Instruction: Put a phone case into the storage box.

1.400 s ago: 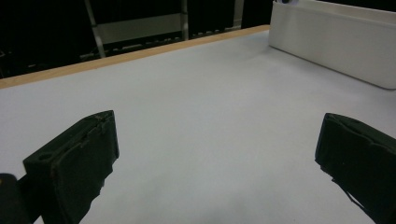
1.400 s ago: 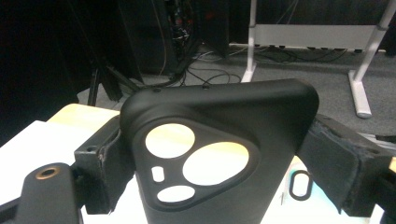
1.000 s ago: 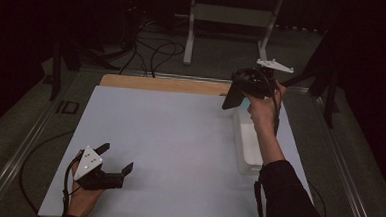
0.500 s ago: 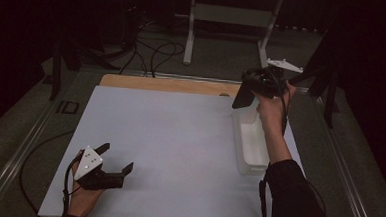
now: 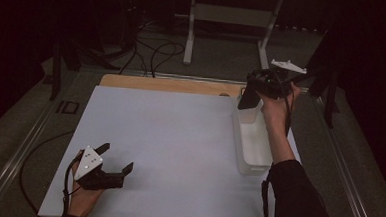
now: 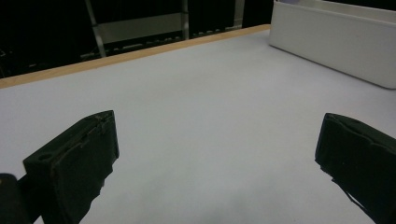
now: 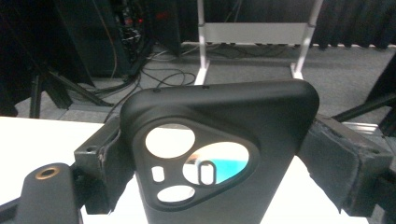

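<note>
My right gripper (image 7: 219, 163) is shut on a black phone case (image 7: 219, 140) with a three-cornered camera cutout, clamped between both pads. From above, the right gripper (image 5: 254, 91) holds the phone case (image 5: 246, 97) hanging down over the far end of a white tray (image 5: 252, 164). My left gripper (image 5: 116, 157) rests near the table's front left corner, open with nothing between its jaws. In its own view the left gripper (image 6: 215, 163) faces bare white tabletop, with the white tray (image 6: 327, 42) at the upper right.
A white board (image 5: 169, 132) covers the table, with a wooden strip (image 5: 167, 84) along the far edge. Beyond it, a metal stand (image 5: 225, 20) and loose cables (image 5: 154, 51) lie on the dark floor.
The right gripper has carried the phone case to the right, from over the table's far edge to above the tray's far end. The left gripper has stayed still.
</note>
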### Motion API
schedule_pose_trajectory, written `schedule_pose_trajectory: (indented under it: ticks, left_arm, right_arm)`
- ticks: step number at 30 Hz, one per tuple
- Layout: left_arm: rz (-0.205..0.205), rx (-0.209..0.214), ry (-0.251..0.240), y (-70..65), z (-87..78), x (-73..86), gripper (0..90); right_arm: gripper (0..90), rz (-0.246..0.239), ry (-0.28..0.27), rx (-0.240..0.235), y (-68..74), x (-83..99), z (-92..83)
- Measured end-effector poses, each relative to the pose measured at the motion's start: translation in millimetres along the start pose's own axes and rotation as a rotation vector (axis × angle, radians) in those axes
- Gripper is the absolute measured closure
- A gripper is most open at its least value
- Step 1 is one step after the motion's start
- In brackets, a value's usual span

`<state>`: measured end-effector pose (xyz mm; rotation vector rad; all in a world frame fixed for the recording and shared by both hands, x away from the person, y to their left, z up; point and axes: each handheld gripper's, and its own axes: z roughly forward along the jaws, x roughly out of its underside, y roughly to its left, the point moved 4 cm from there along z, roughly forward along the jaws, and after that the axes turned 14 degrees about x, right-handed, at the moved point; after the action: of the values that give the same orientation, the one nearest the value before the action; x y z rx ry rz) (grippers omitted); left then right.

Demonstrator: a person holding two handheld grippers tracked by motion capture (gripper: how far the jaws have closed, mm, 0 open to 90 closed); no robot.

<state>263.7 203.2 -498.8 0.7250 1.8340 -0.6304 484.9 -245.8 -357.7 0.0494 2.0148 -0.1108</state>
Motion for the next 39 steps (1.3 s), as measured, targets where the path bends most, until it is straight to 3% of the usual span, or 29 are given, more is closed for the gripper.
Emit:
schedule_pose_trajectory:
  ticks: [16, 39]
  left_arm:
    - [0.002, -0.004, -0.002, -0.2, -0.5, -0.4, 0.4]
    - [0.001, -0.006, -0.008, 0.2, -1.3, -0.8, 0.4]
  right_arm:
    - [14.7, 0.003, 0.054, 0.057, -13.8, 18.8, 14.1]
    - [14.3, -0.027, 0.129, 0.09, -4.6, 52.2, 34.8]
